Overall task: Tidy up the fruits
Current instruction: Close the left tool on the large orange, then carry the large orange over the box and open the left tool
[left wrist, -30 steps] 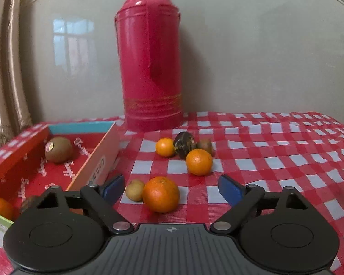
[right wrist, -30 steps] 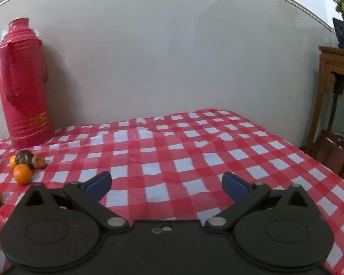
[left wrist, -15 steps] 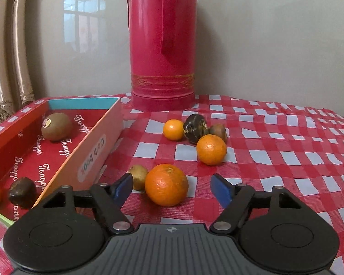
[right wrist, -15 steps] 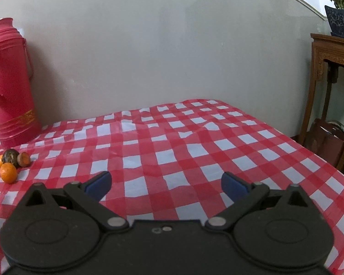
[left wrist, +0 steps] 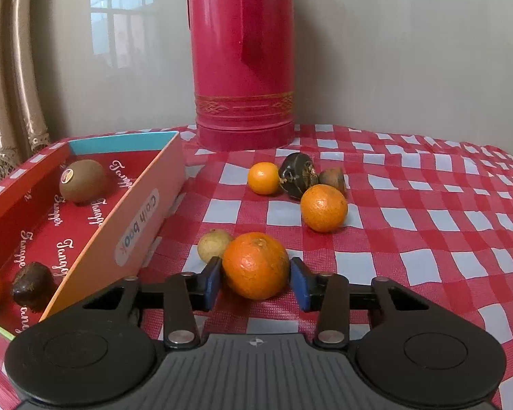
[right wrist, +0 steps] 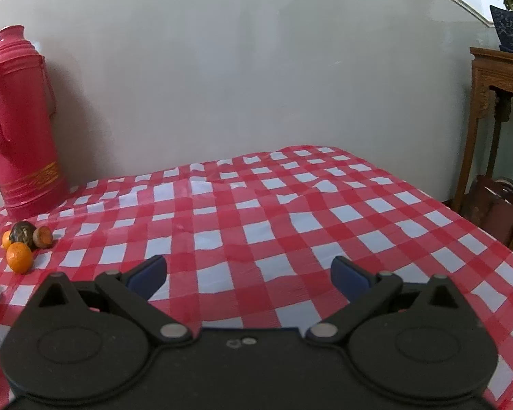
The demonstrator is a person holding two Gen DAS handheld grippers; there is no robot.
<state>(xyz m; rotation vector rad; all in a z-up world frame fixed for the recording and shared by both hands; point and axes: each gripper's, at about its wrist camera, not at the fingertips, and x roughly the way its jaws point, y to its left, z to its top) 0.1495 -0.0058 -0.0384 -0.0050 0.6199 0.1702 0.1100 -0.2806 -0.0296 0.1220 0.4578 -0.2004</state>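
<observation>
Left gripper closing in on the big orange!
Pads pressing both sides, stem dimple facing up; the box is reading "Tangge"; right gripper gaping wide, nothing between its jaws.

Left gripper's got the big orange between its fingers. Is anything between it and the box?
Only the box's near wall, which the orange must clear. The left gripper is closing on the orange. A small yellowish fruit touches the orange's left side, behind the left finger, roughly boxward.
</observation>
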